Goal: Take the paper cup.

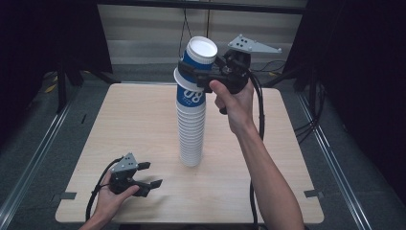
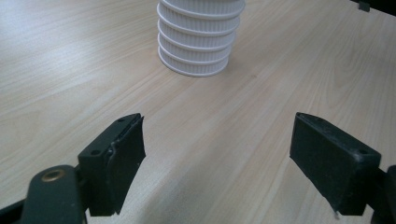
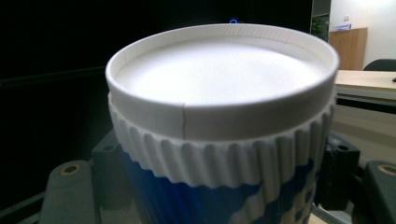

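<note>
In the left gripper view we see the stack of cups (image 2: 201,35) cut off by the top edge. In the right gripper view the blue and white cup (image 3: 224,140) hides most of both jaws, and the bottom edge crops it.

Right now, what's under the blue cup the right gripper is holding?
Under the blue cup, clamped by the right gripper, a tall stack of white ribbed cups stands upside down on the table. The cups' insides are hidden.

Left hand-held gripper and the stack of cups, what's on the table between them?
Nothing: the left gripper view shows bare wooden table between the open left hand-held gripper and the stack of cups.
</note>
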`<state>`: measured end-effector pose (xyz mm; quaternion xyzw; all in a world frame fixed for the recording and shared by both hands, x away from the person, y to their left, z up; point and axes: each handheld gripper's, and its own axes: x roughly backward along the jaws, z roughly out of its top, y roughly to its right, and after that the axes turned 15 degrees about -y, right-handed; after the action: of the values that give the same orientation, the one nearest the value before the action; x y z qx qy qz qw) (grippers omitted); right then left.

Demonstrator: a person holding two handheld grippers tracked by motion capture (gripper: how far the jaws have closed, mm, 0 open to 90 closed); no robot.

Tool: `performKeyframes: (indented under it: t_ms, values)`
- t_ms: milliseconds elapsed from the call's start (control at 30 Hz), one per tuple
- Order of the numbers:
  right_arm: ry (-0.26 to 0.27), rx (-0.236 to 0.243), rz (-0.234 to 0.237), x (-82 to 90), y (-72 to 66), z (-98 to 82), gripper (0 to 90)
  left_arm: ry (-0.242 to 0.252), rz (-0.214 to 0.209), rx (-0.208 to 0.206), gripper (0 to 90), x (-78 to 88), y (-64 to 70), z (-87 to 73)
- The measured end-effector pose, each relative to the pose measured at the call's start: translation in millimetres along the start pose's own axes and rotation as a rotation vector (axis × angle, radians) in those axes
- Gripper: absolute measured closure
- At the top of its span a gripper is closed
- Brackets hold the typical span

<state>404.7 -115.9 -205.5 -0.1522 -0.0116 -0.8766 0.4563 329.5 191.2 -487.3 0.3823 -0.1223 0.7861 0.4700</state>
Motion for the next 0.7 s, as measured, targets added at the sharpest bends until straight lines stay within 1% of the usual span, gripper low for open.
performKeyframes:
  t_ms: [33, 133, 300, 367, 400, 467, 700]
  values:
    - [0.012, -0.002, 0.007, 2.0, 0.3, 0.8, 24.9, 0.002, -0.001, 0.0, 17.8, -0.2, 0.1, 0.1]
    - [0.02, 0.0, 0.008, 5.0, 0.1, 1.8, 24.9, -0.001, 0.0, -0.001, 17.8, -0.6, -0.2, 0.2]
    - [0.035, -0.012, 0.009, 9.8, 1.9, 2.1, 25.0, -0.003, 0.001, -0.003, 17.8, -0.9, -0.2, 0.2]
    - [0.041, -0.014, 0.005, 14.3, 3.2, 3.1, 24.9, -0.003, 0.001, -0.003, 17.7, -0.8, -0.2, 0.2]
    - [0.046, -0.02, 0.005, 16.3, 3.6, 3.6, 24.9, -0.003, -0.001, 0.004, 17.8, -1.3, 0.0, 0.1]
    - [0.05, -0.021, 0.0, 19.7, 4.9, 4.6, 24.9, -0.004, 0.003, -0.002, 17.8, -0.8, -0.3, 0.1]
    - [0.076, -0.025, -0.008, 36.2, 7.5, 7.7, 25.0, 0.002, 0.004, 0.003, 17.8, -0.2, -0.8, -0.2]
